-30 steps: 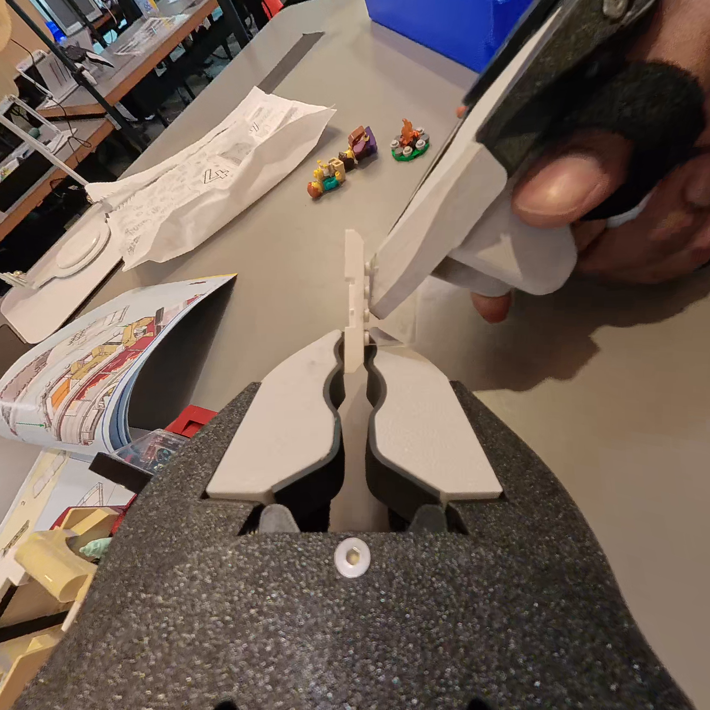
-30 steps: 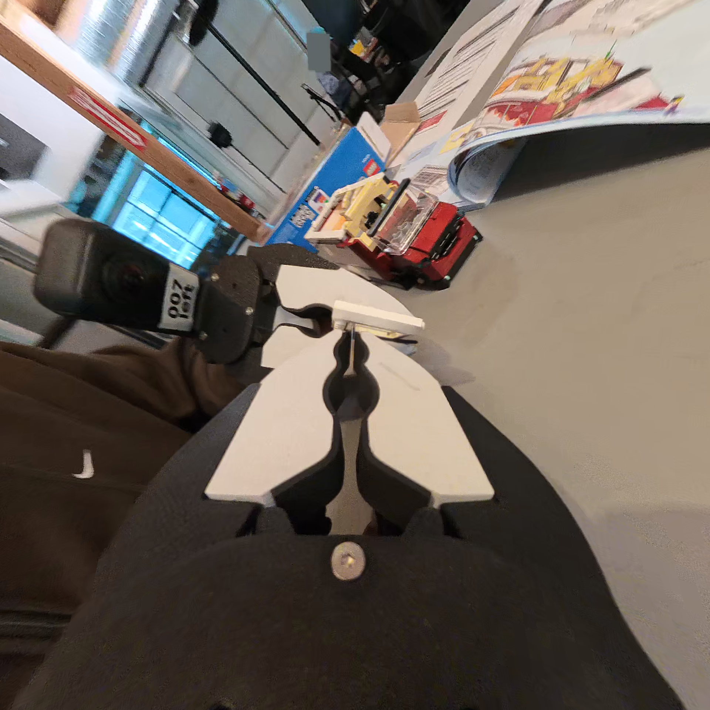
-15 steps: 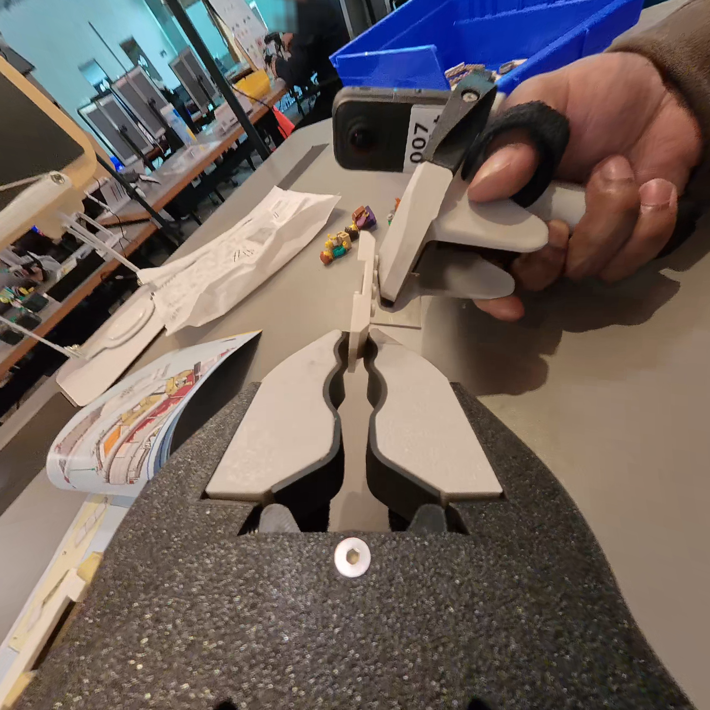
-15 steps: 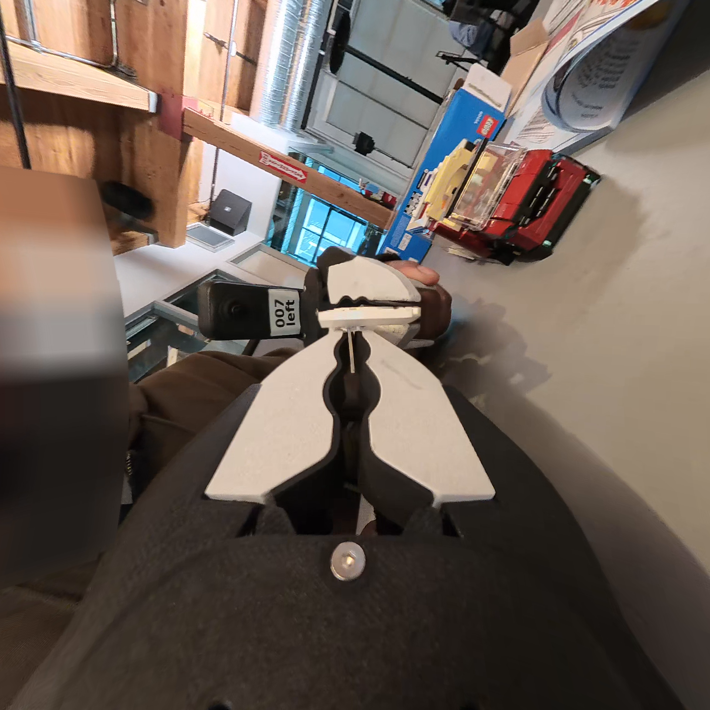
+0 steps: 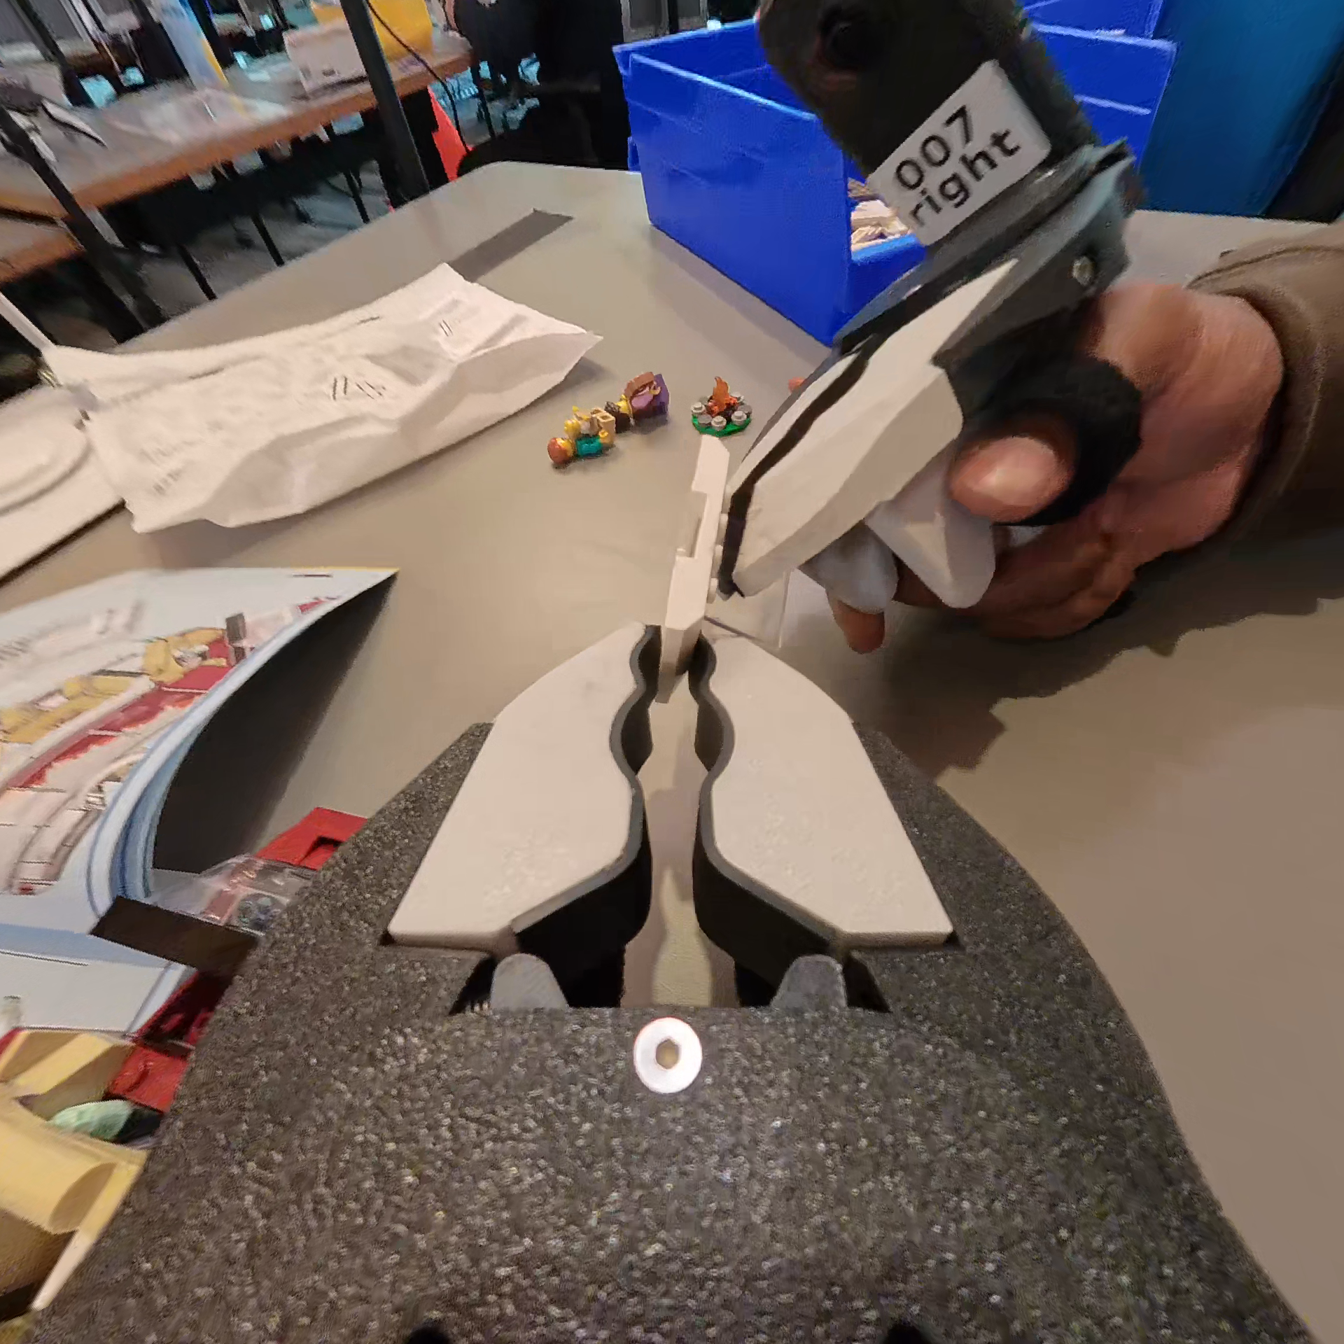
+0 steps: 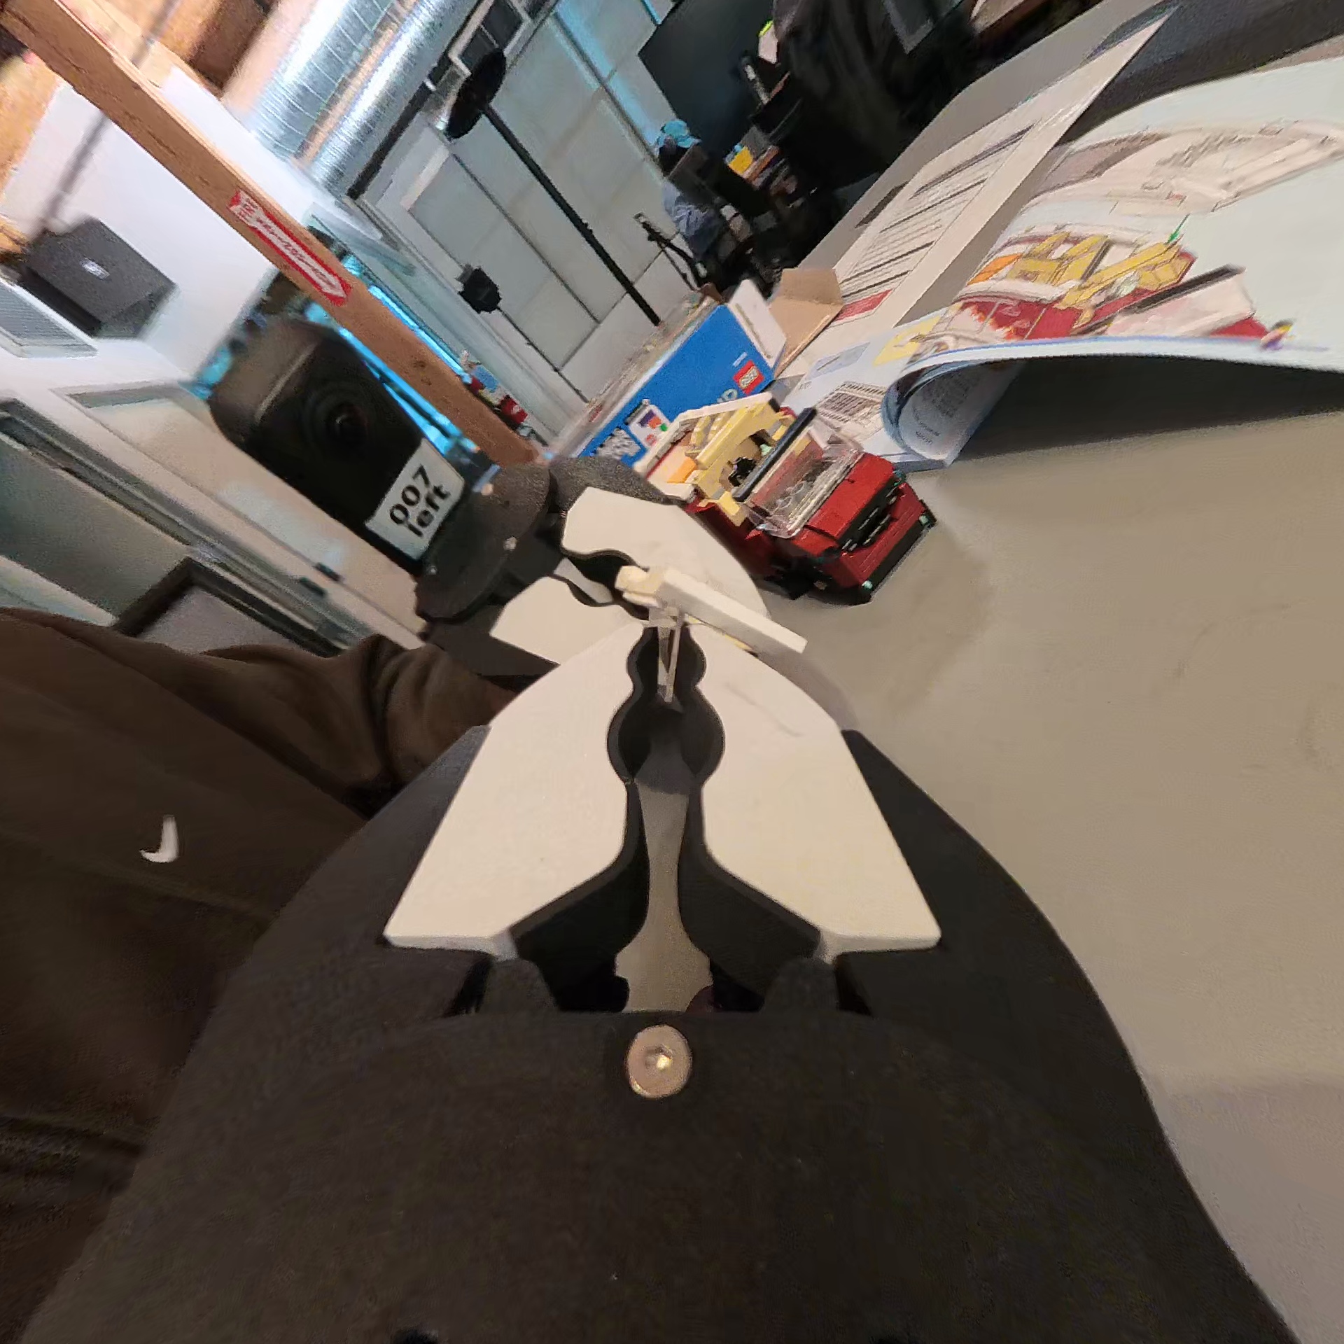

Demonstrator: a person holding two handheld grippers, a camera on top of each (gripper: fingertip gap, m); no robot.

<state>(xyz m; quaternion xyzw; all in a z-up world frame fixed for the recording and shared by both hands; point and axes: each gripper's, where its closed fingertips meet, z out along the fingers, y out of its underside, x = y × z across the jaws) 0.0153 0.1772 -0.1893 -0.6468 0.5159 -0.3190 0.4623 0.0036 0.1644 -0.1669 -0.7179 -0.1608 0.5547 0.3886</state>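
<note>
Pinching a white brick strip (image 5: 700, 553) upright over the grey bench (image 5: 1091, 836), left gripper (image 5: 675, 654) clamped on its end, right gripper (image 6: 668, 658) closed on an attached clear panel (image 6: 668, 665), toy figures (image 5: 611, 422) beyond

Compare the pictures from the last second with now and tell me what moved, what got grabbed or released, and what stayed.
Nothing was taken hold of or let go. The left tongs keep their grip on the white plate piece, and the right tongs stay shut on the clear panel pressed against it. Both hands tilted and swung about together, so the backgrounds shifted. The booklet, paper bag and small figures stayed put on the table.
</note>
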